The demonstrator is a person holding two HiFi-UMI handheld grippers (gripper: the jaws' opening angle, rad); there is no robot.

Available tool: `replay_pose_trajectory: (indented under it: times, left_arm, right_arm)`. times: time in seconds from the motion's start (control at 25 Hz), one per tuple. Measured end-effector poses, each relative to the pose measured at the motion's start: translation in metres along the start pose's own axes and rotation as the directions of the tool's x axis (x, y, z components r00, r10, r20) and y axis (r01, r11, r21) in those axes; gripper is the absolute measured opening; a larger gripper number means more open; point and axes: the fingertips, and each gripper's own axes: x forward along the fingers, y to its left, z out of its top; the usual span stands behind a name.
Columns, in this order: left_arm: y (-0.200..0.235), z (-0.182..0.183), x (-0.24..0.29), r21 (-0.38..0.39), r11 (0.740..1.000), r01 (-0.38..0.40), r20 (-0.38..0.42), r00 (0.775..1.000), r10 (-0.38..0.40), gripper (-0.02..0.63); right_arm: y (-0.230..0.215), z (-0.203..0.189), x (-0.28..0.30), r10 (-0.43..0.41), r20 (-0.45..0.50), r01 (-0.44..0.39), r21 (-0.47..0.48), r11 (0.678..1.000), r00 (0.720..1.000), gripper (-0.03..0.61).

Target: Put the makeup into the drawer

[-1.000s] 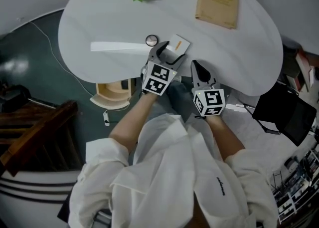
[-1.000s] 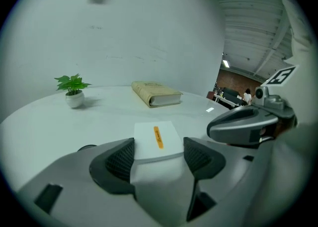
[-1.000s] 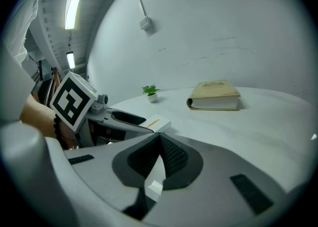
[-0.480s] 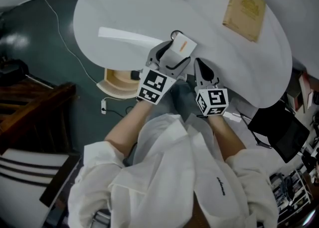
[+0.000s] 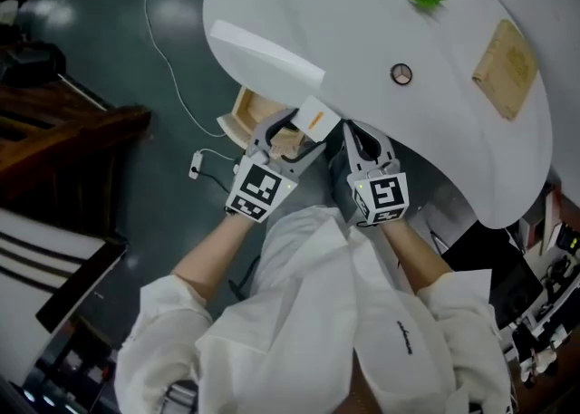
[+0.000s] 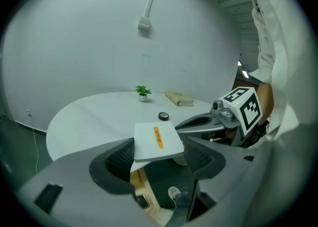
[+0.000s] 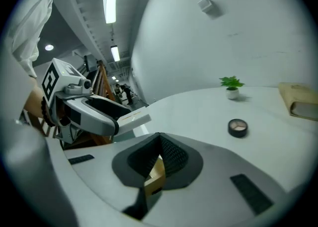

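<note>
The left tool [image 5: 302, 134] has come off the surface [image 5: 362, 32] in the last second. A second ago it was over the white top, closing on the flat white box [image 6: 156, 140] that lay just beside the round compact [image 5: 401, 74]. Half a second ago the box was lifted. Now the tool is past the edge, with the box clamped flat between its two dark pads and sticking out ahead of the tips. The open wooden drawer [image 5: 243, 111] sits just beyond and below that tool, under the surface's edge, and in the left gripper view its pale wood shows straight down past the jaws.

I'd say the pick is done and the carry nearly so; what's left for this piece is lowering it into the drawer and letting go. The compact is left behind on the surface, well off to the far right of both tools, so it looks like a second trip is still owed.

The right tool [image 7: 159, 144] hangs just right of the left one with its jaws pressed together on nothing, and it has barely shifted.

As for writing, the box lid carries a narrow orange strip with dark script along it, too small for me to read. The tan book [image 5: 507, 68] has some raised ornament on its cover, but no words I can make out. The cubes on the tools show only black-and-white square patterns
</note>
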Motion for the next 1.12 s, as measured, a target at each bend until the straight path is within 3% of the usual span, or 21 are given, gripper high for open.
replay_pose_trajectory:
  times: [0.16, 0.4, 0.76, 0.92, 1.12]
  left_arm:
    - [0.025, -0.053, -0.034, -0.035, 0.998, -0.043, -0.051, 0.998, 0.041, 0.325]
    - [0.058, -0.109, -0.051, -0.060, 0.996, -0.067, -0.093, 0.994, 0.061, 0.325]
    - [0.086, -0.151, 0.001, 0.041, 0.998, 0.036, -0.183, 0.983, -0.028, 0.325]
    - [0.088, -0.168, 0.029, 0.074, 0.994, 0.083, -0.241, 0.968, -0.063, 0.325]
    - [0.086, -0.187, 0.058, 0.134, 0.979, 0.157, -0.321, 0.941, -0.107, 0.325]
  right_arm:
    - [0.059, -0.022, 0.031, 0.110, -0.072, -0.113, -0.039, 0.993, 0.991, 0.017]
    - [0.103, -0.062, 0.081, 0.152, -0.179, -0.167, -0.071, 0.983, 0.972, 0.017]
    - [0.073, -0.102, 0.116, 0.026, -0.234, -0.048, -0.091, 0.995, 0.972, 0.017]
    - [0.050, -0.114, 0.123, -0.037, -0.235, 0.026, -0.052, 0.998, 0.971, 0.017]
    - [0.038, -0.122, 0.127, -0.060, -0.226, 0.053, -0.037, 0.998, 0.972, 0.017]
